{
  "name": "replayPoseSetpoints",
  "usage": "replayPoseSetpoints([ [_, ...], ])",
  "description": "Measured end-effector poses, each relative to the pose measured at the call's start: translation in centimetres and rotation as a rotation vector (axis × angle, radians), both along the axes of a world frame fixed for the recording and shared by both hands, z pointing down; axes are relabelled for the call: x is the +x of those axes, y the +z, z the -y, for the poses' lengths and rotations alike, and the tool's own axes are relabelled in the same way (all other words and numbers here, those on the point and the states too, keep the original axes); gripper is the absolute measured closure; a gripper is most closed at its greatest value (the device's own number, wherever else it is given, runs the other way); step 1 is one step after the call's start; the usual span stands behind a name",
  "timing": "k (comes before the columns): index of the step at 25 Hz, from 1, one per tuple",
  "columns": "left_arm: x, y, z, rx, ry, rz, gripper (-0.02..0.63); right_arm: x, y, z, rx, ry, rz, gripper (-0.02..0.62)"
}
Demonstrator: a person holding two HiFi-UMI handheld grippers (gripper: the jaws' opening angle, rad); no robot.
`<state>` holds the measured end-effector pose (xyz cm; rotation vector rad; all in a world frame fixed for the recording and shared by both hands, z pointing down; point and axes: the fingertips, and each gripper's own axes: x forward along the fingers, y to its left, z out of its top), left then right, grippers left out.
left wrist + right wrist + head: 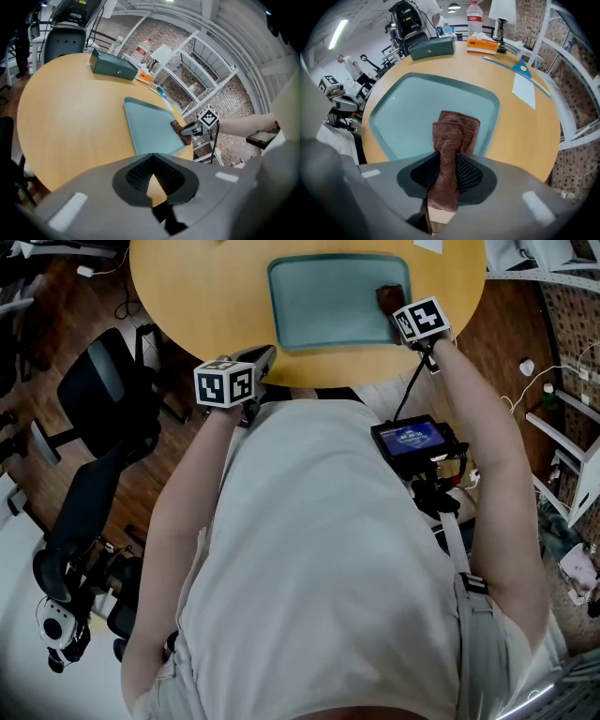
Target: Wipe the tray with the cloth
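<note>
A round, light wooden table (187,296) carries a teal rectangular plastic tray (328,301) near the person's edge. A folded brown terry cloth (452,136) sits on the tray's floor, close to its right rim. The right gripper (450,159) points down over it, its jaws clamped on the cloth's upper end. The left gripper (152,161) hangs over the table's near edge, left of the tray, its jaws together and empty.

Overhead plus two gripper views — shared tray (328,301)
</note>
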<state>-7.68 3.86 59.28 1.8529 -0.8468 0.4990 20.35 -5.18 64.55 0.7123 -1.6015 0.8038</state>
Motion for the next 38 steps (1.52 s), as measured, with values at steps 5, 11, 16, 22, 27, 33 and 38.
replayPoseSetpoints([
  [5, 0.0, -0.1, -0.6, -0.002, -0.019, -0.012, 0.606, -4.6, -0.1, -1.7, -0.028, -0.164, 0.048, 0.492],
  [11, -0.9, -0.6, -1.7, 0.002, -0.049, -0.002, 0.606, -10.1, -0.6, -2.7, -0.046, -0.389, 0.071, 0.492],
  [16, -1.6, -1.0, -2.8, 0.012, -0.097, -0.004, 0.606, -13.8, -1.2, -3.6, -0.050, -0.524, 0.090, 0.492],
  [22, -2.7, -1.8, -3.7, 0.021, -0.159, -0.012, 0.606, -18.2, -2.1, -5.4, -0.063, -0.664, 0.124, 0.492],
  [27, -3.5, -2.4, -3.9, 0.028, -0.196, -0.013, 0.606, -20.5, -2.7, -7.1, -0.074, -0.767, 0.132, 0.492],
  [33, -3.7, -2.4, -4.1, 0.026, -0.198, -0.013, 0.606, -21.4, -2.8, -7.9, -0.076, -0.805, 0.156, 0.492],
  [38, -3.1, -2.1, -3.7, 0.018, -0.171, -0.010, 0.606, -20.6, -2.7, -9.2, -0.009, -1.107, 0.132, 0.492],
])
